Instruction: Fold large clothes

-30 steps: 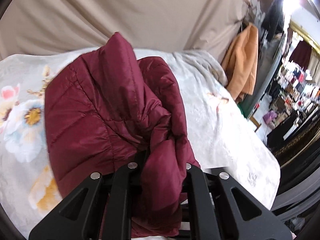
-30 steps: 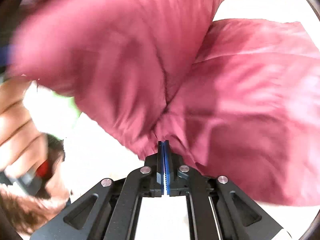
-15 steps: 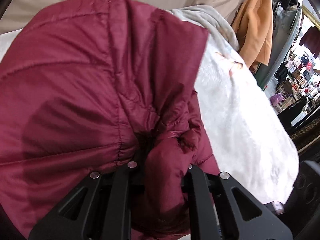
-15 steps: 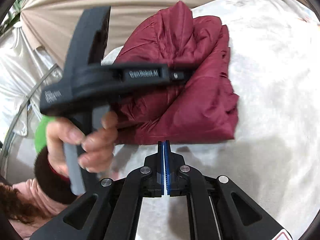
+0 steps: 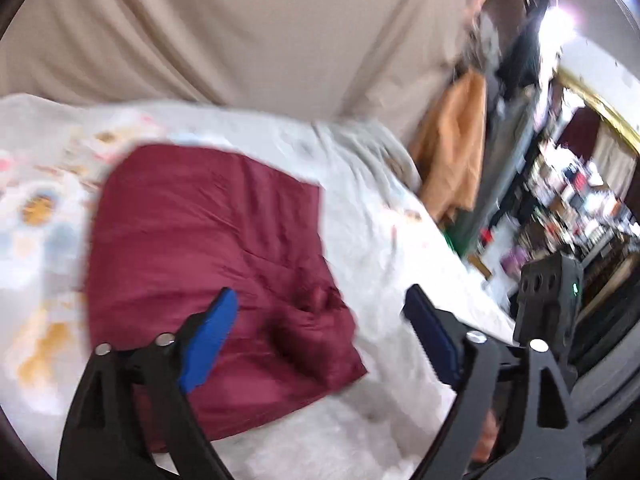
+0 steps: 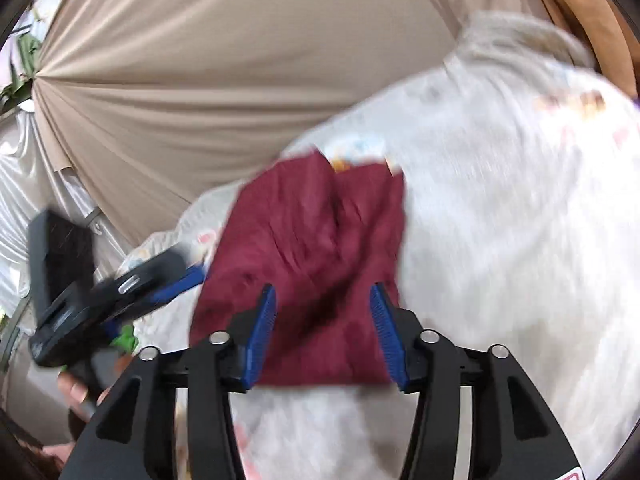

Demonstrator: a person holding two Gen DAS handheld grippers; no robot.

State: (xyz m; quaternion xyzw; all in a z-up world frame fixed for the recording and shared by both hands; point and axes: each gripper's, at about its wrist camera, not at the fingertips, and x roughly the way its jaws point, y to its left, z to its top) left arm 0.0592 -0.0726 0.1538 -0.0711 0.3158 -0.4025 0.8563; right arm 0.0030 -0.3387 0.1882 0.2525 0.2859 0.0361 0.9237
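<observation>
Both fisheye views are bright, motion-blurred and curved at dark edges, with lamp glare [image 5: 560, 26] top right.

Each camera rides just behind its own tongs and looks forward and somewhat down along them. The left one sits close over the near edge of the bed [image 5: 400, 240], facing the beige curtain [image 5: 240, 32] behind it, its left tongs [image 5: 320, 320] low in the picture; cluttered shelves [image 5: 580, 200] show off the bed's right edge. The right one, with the right tongs [image 6: 322, 308] in front, looks from a little farther back and more from the right. Both views share the dark red jacket [image 5: 208, 264] on the bed and the curtain. The left tongs also show at the right view's left side.
</observation>
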